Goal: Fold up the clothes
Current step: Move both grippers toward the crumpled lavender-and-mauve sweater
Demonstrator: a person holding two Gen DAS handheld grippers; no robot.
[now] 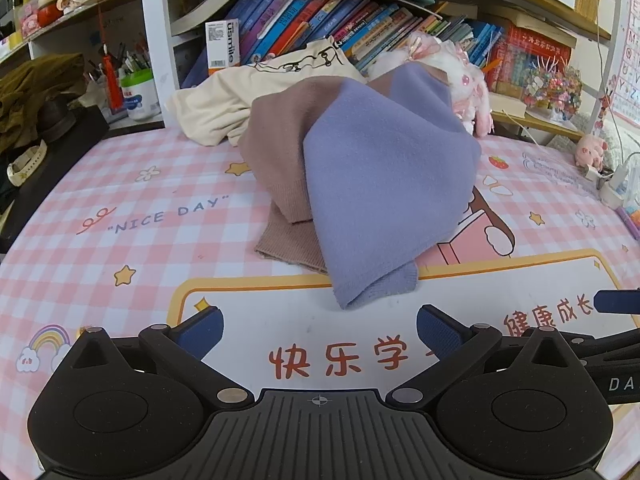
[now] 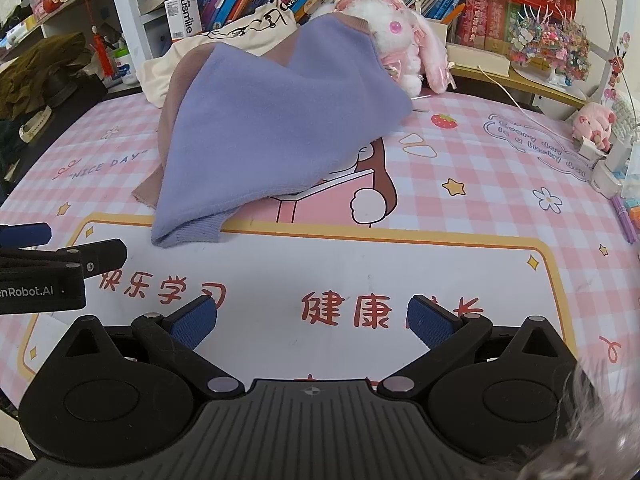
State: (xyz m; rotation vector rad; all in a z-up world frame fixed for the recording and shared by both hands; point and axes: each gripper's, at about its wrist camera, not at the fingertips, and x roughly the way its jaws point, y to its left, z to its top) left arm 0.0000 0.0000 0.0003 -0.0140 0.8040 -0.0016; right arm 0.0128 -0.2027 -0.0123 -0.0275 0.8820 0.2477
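Observation:
A purple and mauve sweater point(image 1: 372, 184) lies bunched in a heap on the pink checked desk mat point(image 1: 132, 248), its purple cuff nearest me. It also shows in the right wrist view point(image 2: 272, 120). A cream garment point(image 1: 240, 96) is piled behind it against the bookshelf, also in the right wrist view point(image 2: 240, 40). My left gripper point(image 1: 320, 330) is open and empty, just short of the cuff. My right gripper point(image 2: 312, 318) is open and empty, over the mat's white panel, to the right of the left one.
A bookshelf point(image 1: 320, 20) full of books runs along the back. A white plush rabbit point(image 2: 392, 36) sits behind the sweater. A pen cup point(image 1: 138, 92) and dark clothes are at left; a pink pig toy point(image 2: 594, 124), cables and plugs at right.

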